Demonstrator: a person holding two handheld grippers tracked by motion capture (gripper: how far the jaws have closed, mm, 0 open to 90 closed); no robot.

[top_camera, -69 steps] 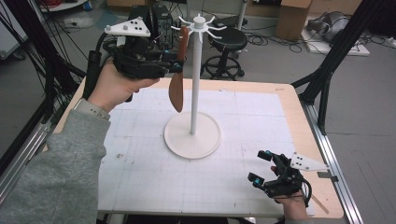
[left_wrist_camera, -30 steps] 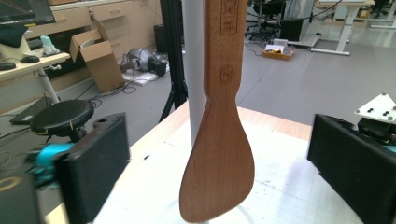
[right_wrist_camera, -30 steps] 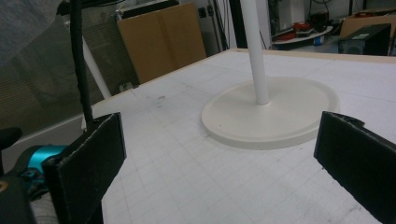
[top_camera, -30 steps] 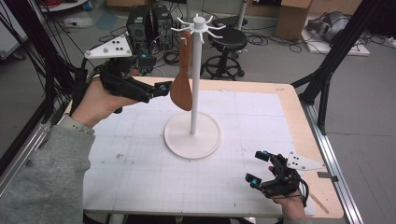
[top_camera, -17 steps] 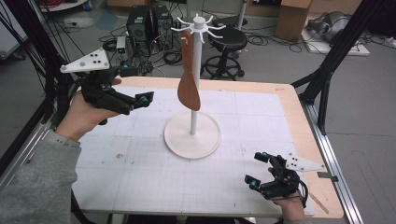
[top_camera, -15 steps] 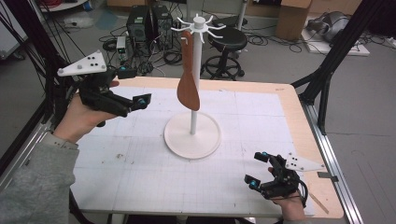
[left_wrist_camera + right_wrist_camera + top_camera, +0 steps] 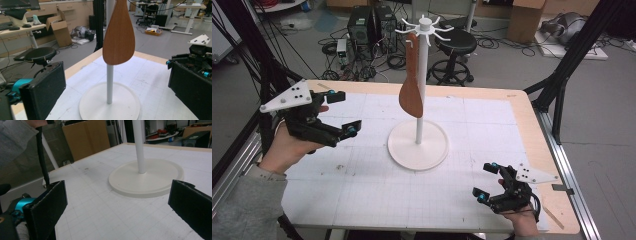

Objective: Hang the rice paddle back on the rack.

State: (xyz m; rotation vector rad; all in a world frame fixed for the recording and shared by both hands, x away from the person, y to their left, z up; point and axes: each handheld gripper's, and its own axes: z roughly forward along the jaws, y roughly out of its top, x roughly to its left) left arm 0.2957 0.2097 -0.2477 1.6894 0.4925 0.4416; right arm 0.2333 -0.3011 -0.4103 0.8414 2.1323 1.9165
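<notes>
Black left claw (image 7: 339, 114) is held wide open and empty, raised left of the stand (image 7: 418, 145). Right claw (image 7: 486, 181) is spread open, empty, low over the surface (image 7: 362, 190). Wooden spatula (image 7: 411, 95) is hung on the stand.

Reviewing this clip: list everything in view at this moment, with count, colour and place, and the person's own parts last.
Stand: 1, white, round base at table centre, hooks on top.
Spatula: 1, brown wood, hanging from a stand hook, blade down.
Mat: 1, white grid, covering the table.
Table: 1, light wood edge.
Stool: 1, black, on the floor behind the table.
Cardboard box: 1, brown, far floor.
Left tongs: 1, black, open, left of the stand, above the table.
Right tongs: 1, black, open, near right corner.
Sleeve: 1, grey, lower left.
</notes>
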